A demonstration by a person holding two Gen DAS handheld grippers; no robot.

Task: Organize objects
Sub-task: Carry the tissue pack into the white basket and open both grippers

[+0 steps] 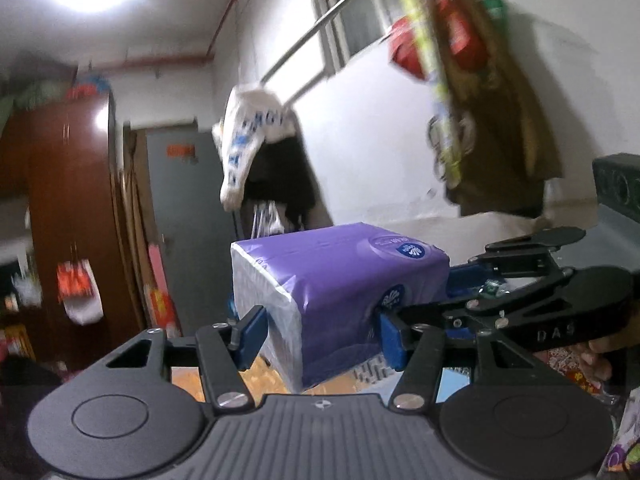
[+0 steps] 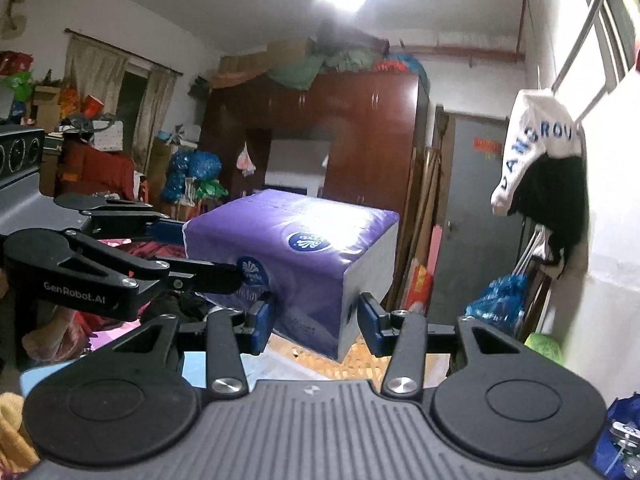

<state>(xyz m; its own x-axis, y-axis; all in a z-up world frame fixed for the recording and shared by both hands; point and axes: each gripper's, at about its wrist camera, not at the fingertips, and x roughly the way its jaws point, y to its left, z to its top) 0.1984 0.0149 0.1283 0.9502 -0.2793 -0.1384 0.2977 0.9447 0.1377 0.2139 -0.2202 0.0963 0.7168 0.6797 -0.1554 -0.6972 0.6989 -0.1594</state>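
A purple and white pack of tissues (image 1: 340, 300) is held up in the air between both grippers; it also shows in the right wrist view (image 2: 296, 260). My left gripper (image 1: 322, 336) is shut on one corner of the pack, its blue pads pressing both sides. My right gripper (image 2: 316, 322) is shut on the opposite corner. The right gripper shows in the left wrist view (image 1: 520, 300) at the right, and the left gripper shows in the right wrist view (image 2: 120, 256) at the left. The pack is tilted, with its underside hidden.
A dark red wardrobe (image 2: 360, 140) and a grey door (image 2: 472, 208) stand behind. A white shirt (image 2: 532, 148) hangs on a rail by the right wall. Hanging bags (image 1: 480, 80) are near the window. Cluttered boxes and bags (image 2: 100, 128) fill the left.
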